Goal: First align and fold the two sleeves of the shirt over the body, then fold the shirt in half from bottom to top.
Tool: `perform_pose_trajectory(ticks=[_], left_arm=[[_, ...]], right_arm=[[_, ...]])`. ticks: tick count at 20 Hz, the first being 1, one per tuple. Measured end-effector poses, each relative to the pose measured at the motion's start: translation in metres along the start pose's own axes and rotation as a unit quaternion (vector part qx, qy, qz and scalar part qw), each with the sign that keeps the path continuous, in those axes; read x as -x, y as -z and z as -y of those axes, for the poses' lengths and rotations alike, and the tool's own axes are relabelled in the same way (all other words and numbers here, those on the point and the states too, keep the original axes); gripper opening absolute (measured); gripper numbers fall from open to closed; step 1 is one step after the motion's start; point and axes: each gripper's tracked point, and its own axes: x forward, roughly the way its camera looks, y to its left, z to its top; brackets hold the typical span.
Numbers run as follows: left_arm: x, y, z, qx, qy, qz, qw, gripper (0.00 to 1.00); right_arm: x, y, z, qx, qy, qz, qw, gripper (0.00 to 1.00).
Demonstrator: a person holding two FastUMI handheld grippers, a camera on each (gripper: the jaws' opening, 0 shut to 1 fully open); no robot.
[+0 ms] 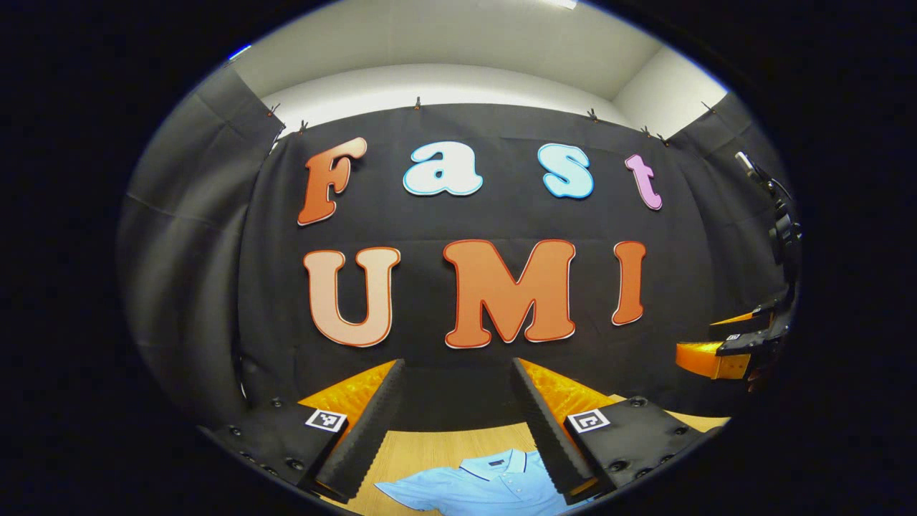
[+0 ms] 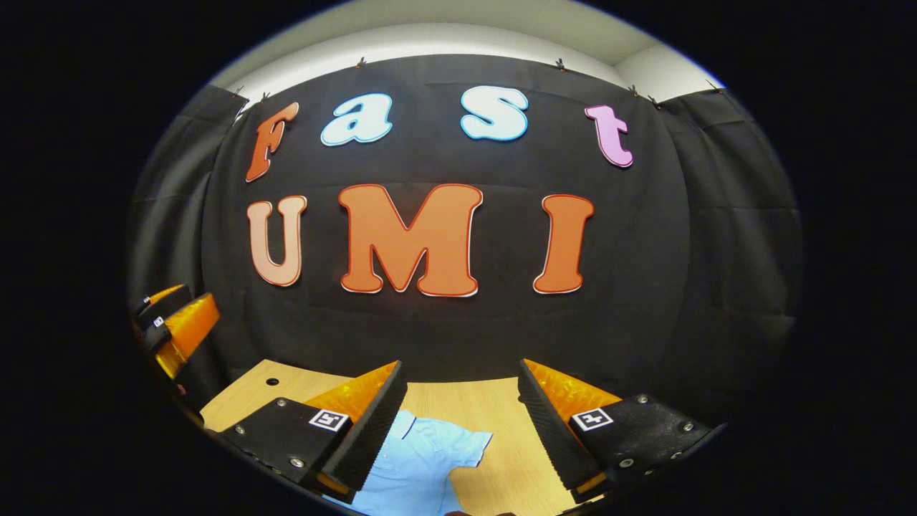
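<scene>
Light blue polo shirt (image 1: 487, 481) with dark-trimmed collar, flat on wooden table (image 2: 501, 405), no legible label, left gripper (image 1: 458, 423) and right gripper (image 2: 458, 423) above shirt, fingers spread, empty.

Both the left gripper (image 1: 458, 390) and right gripper (image 2: 458, 394) hang raised, fingers spread wide, gripping nothing.

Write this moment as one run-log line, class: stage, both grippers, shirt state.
stage: pre-fold | left gripper: open, above shirt | right gripper: open, holding nothing | shirt: flat on table, sleeves unfolded
</scene>
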Motion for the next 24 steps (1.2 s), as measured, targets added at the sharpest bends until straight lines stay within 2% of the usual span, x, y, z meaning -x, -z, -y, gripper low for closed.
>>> perform_pose_trajectory(ticks=[4, 7, 12, 16, 21, 24], left_arm=[[0.014, -0.007, 0.013, -0.001, 0.023, 0.019, 1.000, 0.98], [0.019, -0.007, 0.017, -0.005, 0.033, 0.026, 0.999, 0.94], [0.021, -0.002, 0.021, -0.006, 0.030, 0.030, 0.999, 0.95], [0.016, 0.013, 0.023, -0.016, 0.017, 0.027, 0.999, 0.94], [0.010, 0.034, 0.019, -0.029, -0.017, 0.002, 0.999, 0.97], [0.008, 0.049, 0.023, -0.036, -0.033, -0.021, 0.999, 0.97]], right_arm=[[0.001, 0.001, 0.012, -0.004, 0.022, -0.009, 1.000, 0.98], [0.002, 0.004, 0.017, 0.001, 0.033, -0.012, 0.999, 0.98], [-0.013, 0.043, 0.017, 0.009, 0.025, -0.070, 0.997, 0.97], [-0.043, 0.080, 0.023, -0.019, -0.001, -0.126, 0.992, 0.98], [-0.085, 0.143, 0.038, -0.021, -0.004, -0.218, 0.976, 0.98], [-0.102, 0.186, 0.045, -0.002, -0.001, -0.276, 0.961, 0.98]])
